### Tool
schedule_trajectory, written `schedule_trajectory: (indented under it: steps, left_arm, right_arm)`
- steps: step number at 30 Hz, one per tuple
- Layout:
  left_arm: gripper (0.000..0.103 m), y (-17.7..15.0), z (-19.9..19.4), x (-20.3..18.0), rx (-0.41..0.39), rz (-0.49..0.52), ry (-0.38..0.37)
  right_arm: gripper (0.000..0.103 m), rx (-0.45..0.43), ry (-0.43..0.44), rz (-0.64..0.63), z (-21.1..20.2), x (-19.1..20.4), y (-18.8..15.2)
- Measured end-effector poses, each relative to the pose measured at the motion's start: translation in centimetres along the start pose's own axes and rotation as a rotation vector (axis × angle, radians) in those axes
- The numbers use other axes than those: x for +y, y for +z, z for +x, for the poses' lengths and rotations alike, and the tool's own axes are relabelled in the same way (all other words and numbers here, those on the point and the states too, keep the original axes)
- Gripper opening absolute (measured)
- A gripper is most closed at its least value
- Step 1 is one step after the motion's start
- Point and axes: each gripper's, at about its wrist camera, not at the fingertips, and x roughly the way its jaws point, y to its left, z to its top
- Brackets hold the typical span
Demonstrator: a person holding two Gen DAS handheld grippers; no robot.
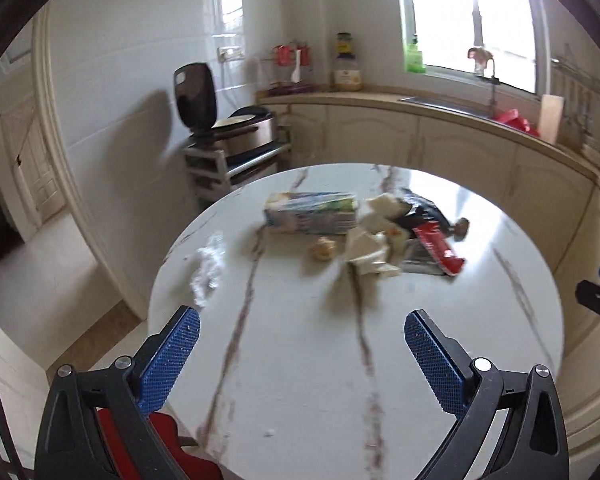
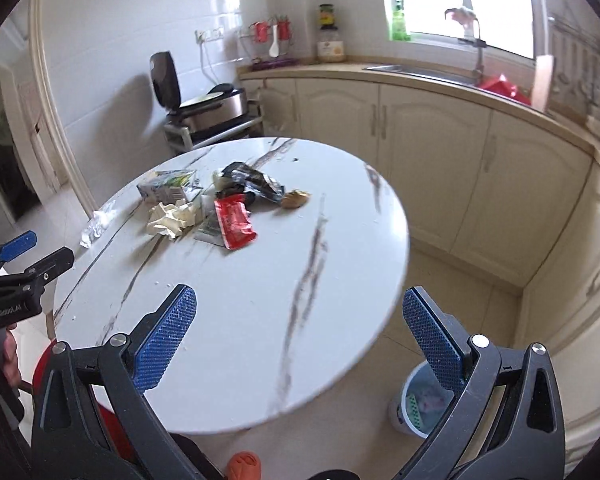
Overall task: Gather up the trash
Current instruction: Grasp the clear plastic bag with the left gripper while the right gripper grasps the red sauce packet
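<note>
So both grippers are hanging over the round marble table (image 1: 380,380) with nothing in them. The left gripper (image 1: 302,332) has its blue pads spread wide, just bare tabletop between them. Same for the right gripper (image 2: 300,312): wide apart, nothing between them, sitting at the bottom of its frame over the near edge of the table.

All the trash is bunched together toward the far side of the table, in the middle of the left view and upper left of centre in the right view. There's a milk carton (image 1: 312,213) lying on its side, crumpled paper (image 1: 370,250) right beside it, a red wrapper (image 2: 235,221) touching the paper pile, and a black wrapper (image 2: 252,182) behind that. A bit of clear plastic (image 1: 209,276) sits apart, near the left rim of the table.

Down on the floor, lower right of the right view, a small bin (image 2: 418,404) stands beside the table, partly hidden by the gripper's finger.
</note>
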Motion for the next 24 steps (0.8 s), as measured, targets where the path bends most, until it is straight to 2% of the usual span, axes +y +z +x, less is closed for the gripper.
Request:
schedule_trajectory:
  steps: [3, 10, 16, 17, 19, 20, 22, 23, 24]
  left_arm:
    - [0.101, 1.0, 3.1, 2.3, 0.044, -0.035, 0.045]
    - [0.101, 3.8, 10.2, 4.8, 0.1, -0.073, 0.022]
    - [0.098, 5.8, 15.8, 6.5, 0.139, -0.059, 0.05]
    - [0.092, 5.9, 16.4, 6.7, 0.15, -0.067, 0.048]
    - [0.072, 6.0, 18.0, 7.1, 0.18, -0.08, 0.026]
    - [0.054, 6.0, 18.8, 7.2, 0.2, -0.087, 0.007]
    - [0.038, 5.8, 19.6, 7.4, 0.19, -0.104, -0.019]
    - [0.017, 5.7, 19.6, 7.5, 0.183, -0.1, -0.034]
    - [0.009, 5.7, 19.6, 7.5, 0.182, -0.104, -0.039]
  right_arm:
    - [0.103, 0.046, 0.017, -0.028, 2.9, 1.6, 0.9]
    - [0.103, 0.126, 0.036, -0.061, 8.2, 3.6, 2.2]
    - [0.103, 0.158, 0.049, -0.074, 11.2, 4.3, 3.2]
    - [0.103, 0.159, 0.054, -0.076, 11.6, 4.4, 3.3]
    - [0.102, 0.17, 0.06, -0.088, 12.5, 4.5, 3.7]
    - [0.102, 0.174, 0.059, -0.094, 12.9, 4.6, 3.8]
    - [0.098, 0.178, 0.065, -0.105, 13.6, 4.8, 4.2]
    - [0.098, 0.177, 0.065, -0.107, 14.0, 4.9, 4.4]
    - [0.098, 0.178, 0.062, -0.109, 14.4, 4.9, 4.7]
